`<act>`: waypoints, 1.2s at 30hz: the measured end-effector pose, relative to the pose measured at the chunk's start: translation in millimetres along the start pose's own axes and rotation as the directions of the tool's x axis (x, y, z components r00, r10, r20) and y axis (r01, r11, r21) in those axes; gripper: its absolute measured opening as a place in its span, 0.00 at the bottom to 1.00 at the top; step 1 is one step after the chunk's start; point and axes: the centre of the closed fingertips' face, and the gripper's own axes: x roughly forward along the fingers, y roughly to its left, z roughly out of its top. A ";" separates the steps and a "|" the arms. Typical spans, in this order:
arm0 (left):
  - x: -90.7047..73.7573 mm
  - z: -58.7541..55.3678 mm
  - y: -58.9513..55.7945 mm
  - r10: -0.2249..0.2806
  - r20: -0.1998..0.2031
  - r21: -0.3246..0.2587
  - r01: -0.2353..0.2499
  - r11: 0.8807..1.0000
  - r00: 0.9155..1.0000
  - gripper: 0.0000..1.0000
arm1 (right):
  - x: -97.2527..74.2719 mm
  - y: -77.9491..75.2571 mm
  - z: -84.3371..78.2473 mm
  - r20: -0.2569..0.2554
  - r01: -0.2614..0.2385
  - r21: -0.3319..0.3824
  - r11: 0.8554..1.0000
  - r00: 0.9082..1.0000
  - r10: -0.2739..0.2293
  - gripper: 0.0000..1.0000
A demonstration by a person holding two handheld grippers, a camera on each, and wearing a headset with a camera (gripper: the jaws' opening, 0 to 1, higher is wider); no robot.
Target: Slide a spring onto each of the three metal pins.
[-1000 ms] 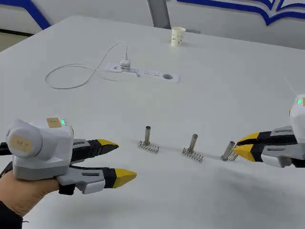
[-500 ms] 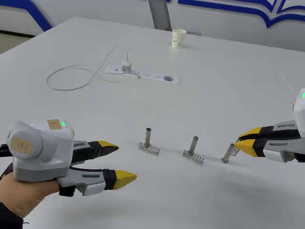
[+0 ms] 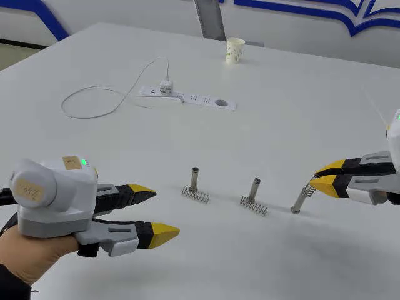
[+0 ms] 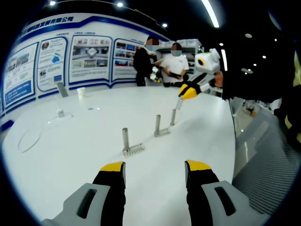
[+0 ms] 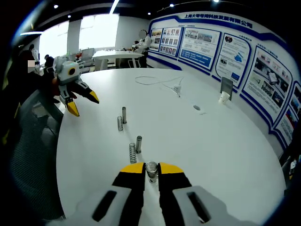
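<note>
Three metal pins stand in a row on the white table (image 3: pixel 287 112). The left pin (image 3: pixel 194 178) and middle pin (image 3: pixel 254 188) are upright, each with a spring lying at its foot: the left spring (image 3: pixel 195 194) and the middle spring (image 3: pixel 253 205). The right pin (image 3: pixel 300 200) leans to the right. My right gripper (image 3: pixel 320 176) is shut on the third spring (image 3: pixel 309 189) at that pin's top end; its own view shows the spring (image 5: pixel 151 170) end-on between the jaws. My left gripper (image 3: pixel 155 214) hovers open, holding nothing, left of the row, and the left pin (image 4: pixel 125 139) is nearest in its view.
A white power strip (image 3: pixel 187 97) with a looped cable (image 3: pixel 94 103) lies further back on the table. A paper cup (image 3: pixel 234 49) stands near the far edge. Two people (image 4: pixel 162 61) stand beyond the table. A mesh chair (image 4: pixel 263 155) is at the table's side.
My right gripper has risen and drawn slightly right with the spring, which went from beside the right pin's base to its top end. The left gripper has stayed put.
</note>
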 end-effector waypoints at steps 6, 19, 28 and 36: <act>-0.2 -0.5 0.8 0.002 0.001 -0.003 -0.002 1.000 1.000 0.52 | 1.0 -4.0 1.4 0.001 0.004 0.004 1.000 1.000 -0.004 0.12; -0.1 -1.9 1.1 0.004 -0.003 -0.006 -0.004 1.000 1.000 0.52 | 4.6 -11.4 0.9 -0.002 0.008 0.011 1.000 1.000 -0.008 0.12; -0.4 -2.3 2.0 0.008 -0.002 -0.010 -0.008 1.000 1.000 0.52 | 7.2 -13.0 -1.4 -0.012 0.006 0.016 1.000 1.000 -0.006 0.12; -0.6 -2.7 2.1 0.010 -0.003 -0.011 -0.010 1.000 1.000 0.52 | 8.2 -13.1 -2.0 -0.012 0.004 0.027 1.000 1.000 -0.004 0.12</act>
